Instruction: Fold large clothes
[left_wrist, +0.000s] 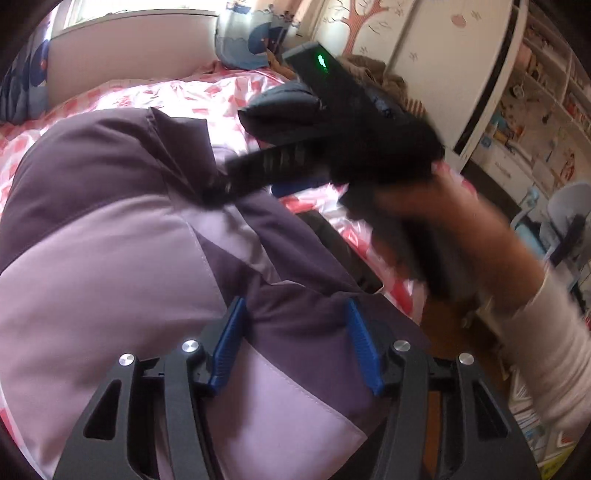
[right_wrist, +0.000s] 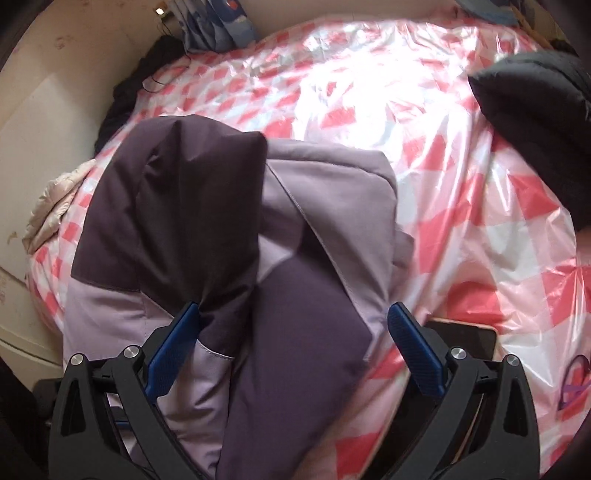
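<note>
A padded jacket (left_wrist: 122, 236) in dark plum and lilac lies bunched on the bed. My left gripper (left_wrist: 295, 302) hovers over its near part, blue pads apart, with fabric lying between and below them but not pinched. In the left wrist view my right gripper (left_wrist: 221, 181) is blurred, held by a hand (left_wrist: 454, 221), with its tips down at a dark fold of the jacket. In its own view the right gripper (right_wrist: 293, 306) stands wide open over the jacket (right_wrist: 303, 295), and its left pad (right_wrist: 173, 347) rests against a dark plum fold.
The bed cover (right_wrist: 443, 192) is pink-and-white check under shiny clear plastic. A dark puffy garment (right_wrist: 532, 110) lies at the far right, a beige quilted one (right_wrist: 48, 206) at the left edge. A phone (right_wrist: 465, 339) lies beside the jacket. Shelves (left_wrist: 535, 122) and a chair (left_wrist: 569, 218) stand beyond the bed.
</note>
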